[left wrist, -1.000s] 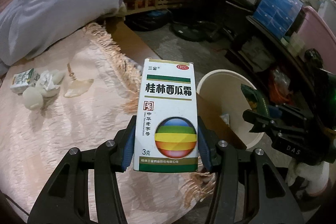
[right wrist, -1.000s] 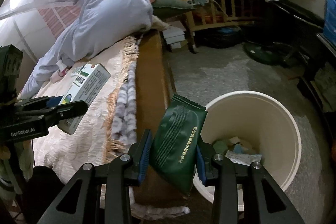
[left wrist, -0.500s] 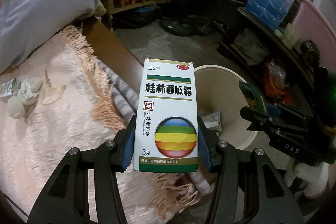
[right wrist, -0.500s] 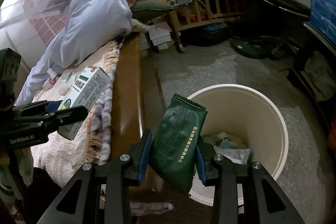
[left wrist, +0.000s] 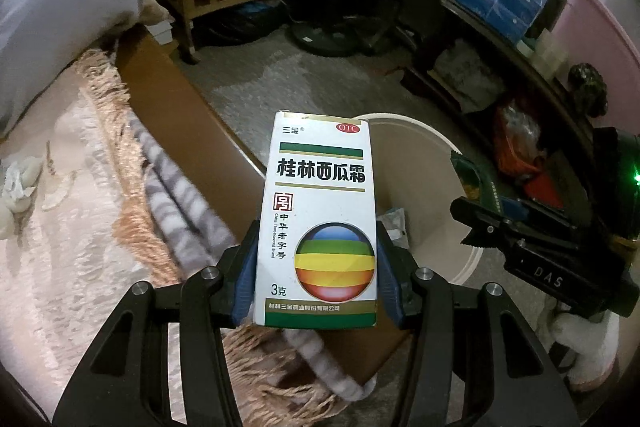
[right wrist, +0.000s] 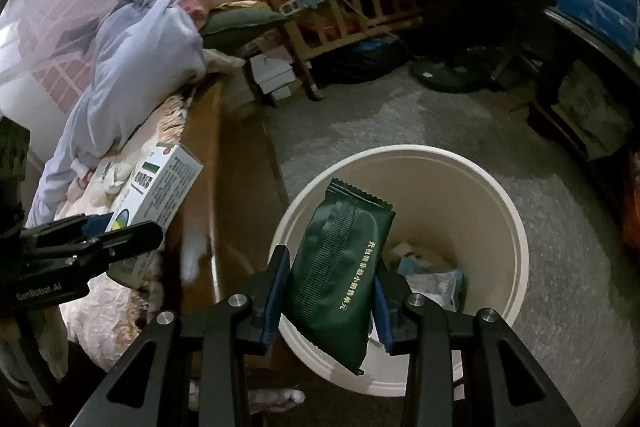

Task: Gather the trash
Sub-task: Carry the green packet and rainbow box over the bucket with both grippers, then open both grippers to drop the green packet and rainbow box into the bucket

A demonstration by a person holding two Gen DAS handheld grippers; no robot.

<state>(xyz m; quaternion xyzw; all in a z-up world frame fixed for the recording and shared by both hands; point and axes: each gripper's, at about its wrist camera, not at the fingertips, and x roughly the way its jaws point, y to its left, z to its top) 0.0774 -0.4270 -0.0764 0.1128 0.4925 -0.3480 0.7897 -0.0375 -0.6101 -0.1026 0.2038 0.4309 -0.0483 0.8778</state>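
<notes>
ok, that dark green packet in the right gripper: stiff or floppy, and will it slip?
Probably thin and light: the green packet stands up between the right gripper pads without sagging. Likely semi-stiff film; its serrated top edge stays straight. The glossy surface could be slippery, yet it sits tilted without visibly sliding.

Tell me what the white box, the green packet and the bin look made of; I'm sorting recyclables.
White box: likely glossy printed cardboard, with crisp folded edges. Green packet: seems matte plastic or foil film, with a zigzag-cut sealed end. Bin: probably smooth cream plastic, with a rolled rim.
</notes>
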